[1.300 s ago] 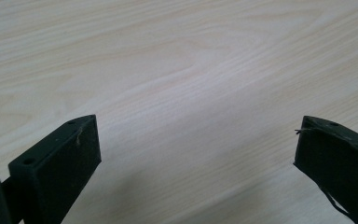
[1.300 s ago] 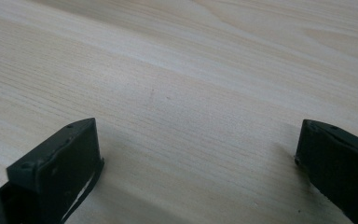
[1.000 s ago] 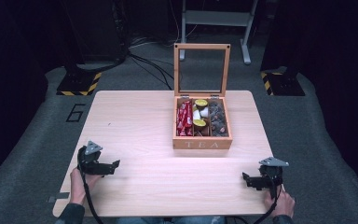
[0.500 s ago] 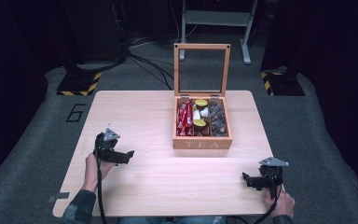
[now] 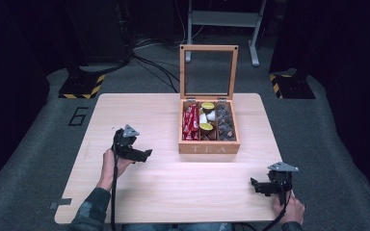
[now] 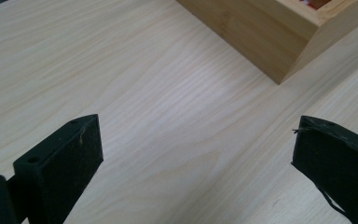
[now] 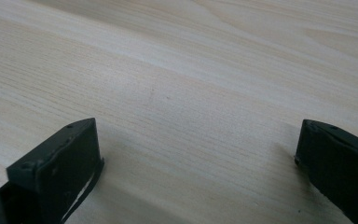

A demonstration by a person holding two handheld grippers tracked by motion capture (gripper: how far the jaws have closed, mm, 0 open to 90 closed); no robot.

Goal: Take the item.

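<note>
we reach our left gripper (image 5: pixel 147 155), fingers wide apart and empty, toward the tea box (image 5: pixel 208 144) mid-desk; next, close in.

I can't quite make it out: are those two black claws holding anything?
No. The left gripper and right gripper are both open and empty over the table.
</note>
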